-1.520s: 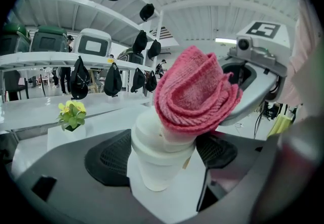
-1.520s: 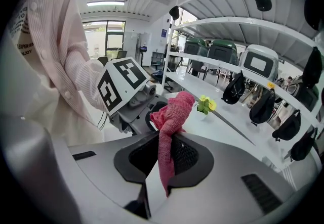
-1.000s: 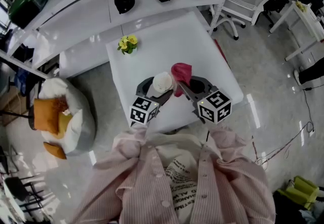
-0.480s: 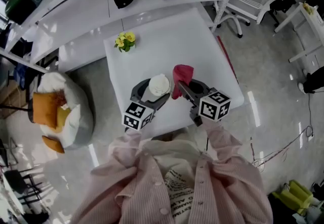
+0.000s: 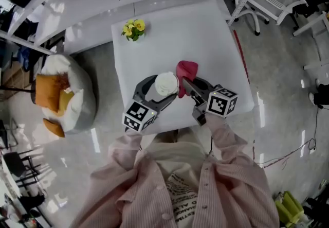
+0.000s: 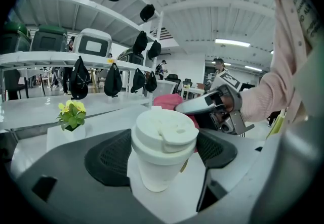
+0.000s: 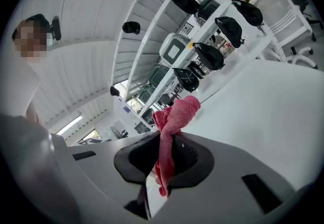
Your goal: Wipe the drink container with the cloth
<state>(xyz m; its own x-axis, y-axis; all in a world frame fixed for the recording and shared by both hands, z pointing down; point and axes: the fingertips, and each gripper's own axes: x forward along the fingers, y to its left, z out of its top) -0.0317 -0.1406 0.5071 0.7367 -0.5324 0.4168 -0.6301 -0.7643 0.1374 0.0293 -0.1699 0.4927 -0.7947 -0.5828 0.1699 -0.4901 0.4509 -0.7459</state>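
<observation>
Pressing the cloth (image 7: 174, 114), clenched in the right fingers (image 7: 191, 160), too hard could tilt the cup (image 6: 161, 167) grasped by the left fingers (image 6: 109, 160) or pop its lid (image 6: 164, 129).

Pale pink pinstriped shirt (image 5: 226, 191), small buttons down the front edges, open over a white top (image 5: 181, 180) with black print too small to read. Long sleeves in the same stripe, creased at the cuffs: left sleeve (image 5: 132, 144), right sleeve (image 5: 218, 128).

Left gripper (image 5: 165, 86): light grey moulded shell, wide curved jaws lined with black pads (image 6: 109, 160) in fine mesh texture.

Right gripper (image 5: 183, 84): same grey shell, same black textured pads (image 7: 191, 154); dark mechanism and grey metal bracket (image 6: 230, 114) behind the jaws.

White cube on each, faces printed with black square markers: left cube (image 5: 139, 117), right cube (image 5: 222, 102).
</observation>
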